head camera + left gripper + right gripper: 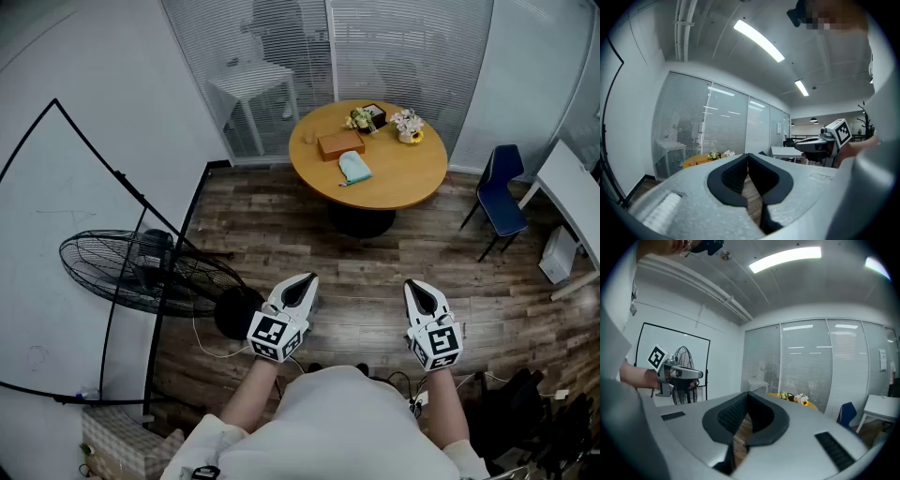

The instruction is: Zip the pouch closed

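Both the left tongs [300, 284] and the right tongs [423, 292] were closed tight on nothing, held level over the floor. The pouch [354, 169] lay well ahead on the round tabletop [412, 178], just beside a box [339, 143]. Its long axis ran roughly away from the person, slightly nearer the left tongs' line. Its zip was too small to make out, and neither gripper view showed the pouch.
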A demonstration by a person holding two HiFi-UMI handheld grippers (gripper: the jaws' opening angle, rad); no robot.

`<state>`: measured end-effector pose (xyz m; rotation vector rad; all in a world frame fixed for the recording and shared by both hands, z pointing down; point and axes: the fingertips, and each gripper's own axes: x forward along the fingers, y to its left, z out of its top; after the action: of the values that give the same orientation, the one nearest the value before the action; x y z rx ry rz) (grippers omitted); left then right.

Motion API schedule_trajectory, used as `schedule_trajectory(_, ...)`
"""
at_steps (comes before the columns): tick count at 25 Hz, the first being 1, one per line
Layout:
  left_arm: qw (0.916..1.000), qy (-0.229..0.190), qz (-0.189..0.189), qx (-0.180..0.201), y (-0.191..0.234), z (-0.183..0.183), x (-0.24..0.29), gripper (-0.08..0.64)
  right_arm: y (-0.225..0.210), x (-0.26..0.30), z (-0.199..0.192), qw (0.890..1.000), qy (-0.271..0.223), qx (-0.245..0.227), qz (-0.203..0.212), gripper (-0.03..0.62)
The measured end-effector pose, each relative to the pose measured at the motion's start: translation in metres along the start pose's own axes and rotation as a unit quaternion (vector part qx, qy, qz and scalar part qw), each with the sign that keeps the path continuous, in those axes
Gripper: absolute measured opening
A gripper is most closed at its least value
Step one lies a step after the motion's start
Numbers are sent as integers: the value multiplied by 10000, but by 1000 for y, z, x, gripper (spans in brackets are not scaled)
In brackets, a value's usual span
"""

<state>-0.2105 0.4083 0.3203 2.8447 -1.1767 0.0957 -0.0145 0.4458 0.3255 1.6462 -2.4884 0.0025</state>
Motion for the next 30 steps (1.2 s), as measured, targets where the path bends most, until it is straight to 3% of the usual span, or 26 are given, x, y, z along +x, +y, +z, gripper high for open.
schedule_trajectory(12,10000,16,11,-40,-8,-1,2,18,-3,-4,2,9999,-34,-49,88,2)
schedule_trajectory(19,9997,-54,-257,16,-29,2,7,18,-15,-11,-2,9998,-43,188,105,2)
schedule_trajectory(30,10000,-11,1,-55,-45,-6,16,20,-31,-22,-16,9994,-66,240,250,8)
